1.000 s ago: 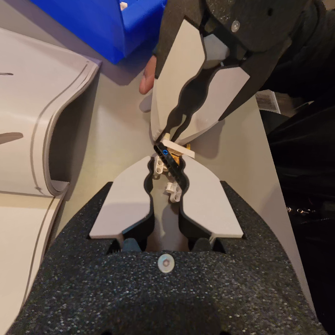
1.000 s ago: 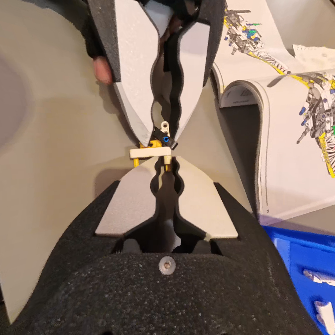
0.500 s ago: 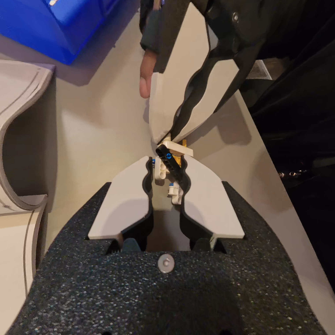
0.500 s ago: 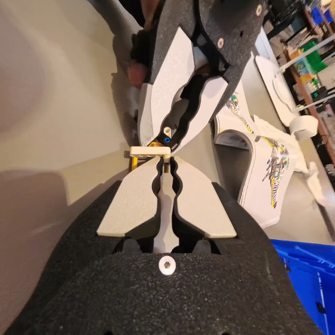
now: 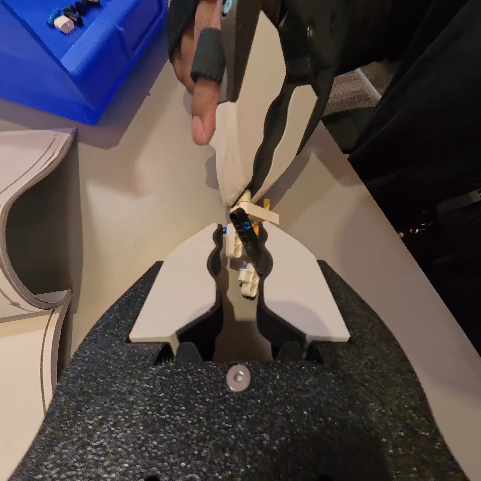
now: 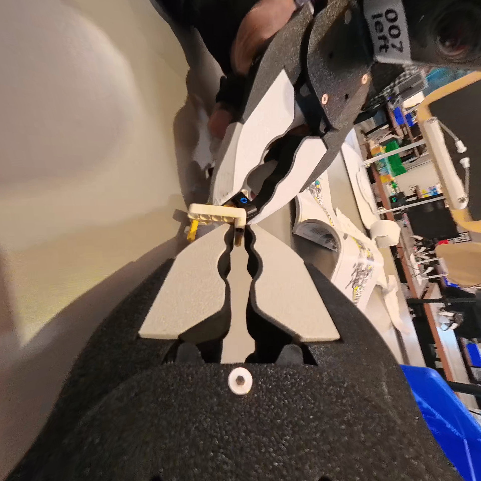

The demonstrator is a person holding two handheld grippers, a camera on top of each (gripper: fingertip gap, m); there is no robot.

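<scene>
My left gripper (image 5: 242,229) is shut on a small toy-brick assembly: a black beam (image 5: 247,242) with a blue pin and white connectors (image 5: 234,244) lies between its pads. A white angled beam (image 5: 263,210) and a yellow axle (image 6: 192,231) stick out beyond the tips. My right gripper (image 6: 238,229) faces it tip to tip and is shut on a tan pin (image 6: 238,238) seated in the white beam (image 6: 216,212). The right gripper also shows in the left wrist view (image 5: 242,197). The left gripper also shows in the right wrist view (image 6: 239,205), clamped on the black beam.
A blue parts bin (image 5: 65,52) stands at the far left and shows in the right wrist view (image 6: 447,406). An open instruction booklet (image 5: 26,208) lies beside it. The table (image 5: 130,182) ends at the right. A person's finger (image 5: 203,117) rests on the right gripper. Both grippers' tips are close together, under 4 cm apart.
Both grippers have stayed joined at the assembly and tilted together, so the background has swung in both views. The right gripper's pads remain on the tan pin.
</scene>
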